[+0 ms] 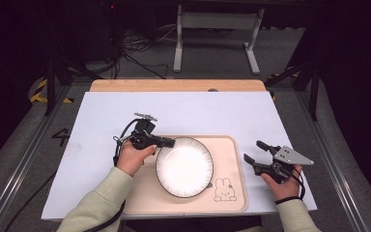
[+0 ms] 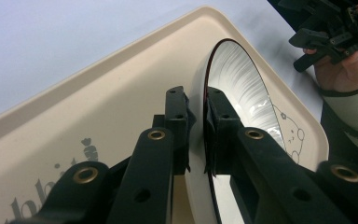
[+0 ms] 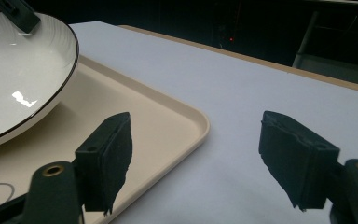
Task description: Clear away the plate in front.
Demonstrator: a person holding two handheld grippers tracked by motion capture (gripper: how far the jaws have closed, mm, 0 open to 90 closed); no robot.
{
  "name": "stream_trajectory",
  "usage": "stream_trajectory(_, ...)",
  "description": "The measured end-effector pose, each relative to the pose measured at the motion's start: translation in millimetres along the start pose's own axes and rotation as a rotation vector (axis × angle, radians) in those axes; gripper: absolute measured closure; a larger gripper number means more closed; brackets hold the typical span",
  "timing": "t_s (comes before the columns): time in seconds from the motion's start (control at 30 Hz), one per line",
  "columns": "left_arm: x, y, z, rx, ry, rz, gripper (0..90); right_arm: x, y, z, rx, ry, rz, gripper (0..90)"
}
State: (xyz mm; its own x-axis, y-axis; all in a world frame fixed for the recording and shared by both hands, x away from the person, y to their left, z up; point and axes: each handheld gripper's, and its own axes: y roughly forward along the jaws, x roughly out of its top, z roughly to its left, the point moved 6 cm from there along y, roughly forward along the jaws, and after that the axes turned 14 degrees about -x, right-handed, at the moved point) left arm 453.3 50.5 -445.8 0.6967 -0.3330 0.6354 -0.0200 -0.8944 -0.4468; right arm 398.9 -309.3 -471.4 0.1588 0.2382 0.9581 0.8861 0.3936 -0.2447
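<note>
The left gripper (image 1: 168,142) has its jaws clamped on the rim of the white plate (image 1: 184,166), one jaw above and one below the edge at about the plate's ten o'clock. In the left gripper view the rim (image 2: 204,116) sits squeezed between the two black pads, a pinch that suits a thin, slick edge with no handle. The plate is over the beige tray (image 1: 235,193), roughly at its centre and tipped, the gripped side seemingly raised; whether the far edge touches the tray cannot be told. The right gripper (image 1: 257,155) rests at three o'clock of the tray, on the pale surface (image 1: 198,116), its jaws spread wide with nothing between them, apparently parked out of the way while the left does the lifting.
</note>
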Motion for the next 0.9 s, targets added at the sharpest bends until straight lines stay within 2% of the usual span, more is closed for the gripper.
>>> stream_trajectory(0.43, -4.0, 3.0, 14.5, 0.021, -0.013, 0.020, 83.0, 0.0, -0.4, 0.5, 0.001, -0.005, -0.004, 26.1)
stream_trajectory(0.5, -5.5, 3.8, 17.7, 0.023, -0.028, 0.023, 83.1, 0.0, -0.4, 0.6, 0.001, -0.004, -0.002, 26.1)
stream_trajectory(0.77, -10.4, 4.8, 26.8, 0.067, -0.042, 0.021, 82.2, -0.1, 0.4, 0.6, 0.002, -0.005, 0.000, 26.1)
stream_trajectory(0.9, -13.6, 6.7, 34.8, 0.088, -0.047, 0.013, 76.3, -0.1, 0.3, 0.2, 0.002, -0.001, 0.003, 26.1)
